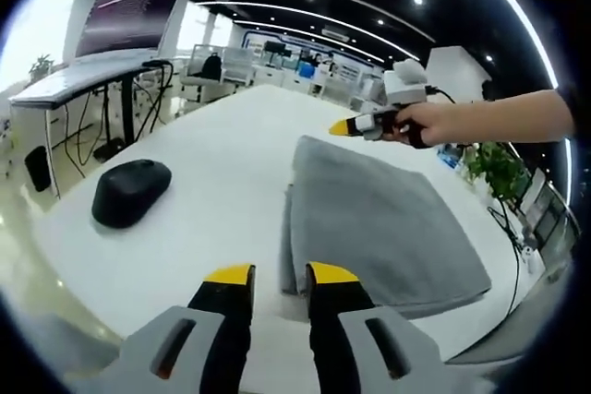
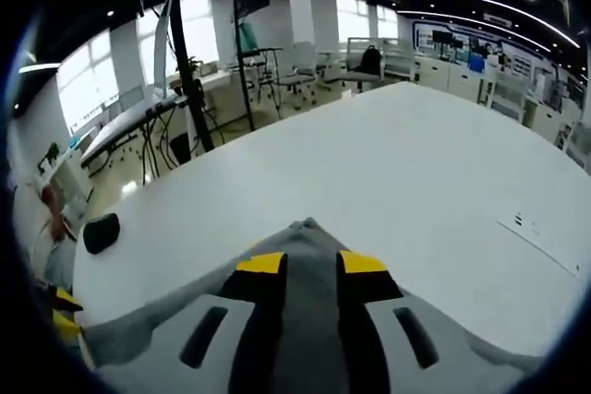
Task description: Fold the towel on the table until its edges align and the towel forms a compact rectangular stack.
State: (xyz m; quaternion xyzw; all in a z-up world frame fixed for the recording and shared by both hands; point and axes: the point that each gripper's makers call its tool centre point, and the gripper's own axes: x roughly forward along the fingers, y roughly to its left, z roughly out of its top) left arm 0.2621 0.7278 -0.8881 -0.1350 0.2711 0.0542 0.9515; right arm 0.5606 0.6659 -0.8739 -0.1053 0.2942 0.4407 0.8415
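Observation:
The grey towel lies folded on the white table, right of centre in the left gripper view. My left gripper hovers open at the towel's near left corner, nothing between its yellow-tipped jaws. A hand holds my right gripper at the towel's far edge. In the right gripper view the grey towel runs up between the two jaws, and the right gripper is shut on it. The left gripper's yellow fingertips peek in at the lower left there.
A black computer mouse sits on the table to the left of the towel, also seen as the mouse. Desks with a large monitor stand beyond the table's left edge. A potted plant is off the right edge.

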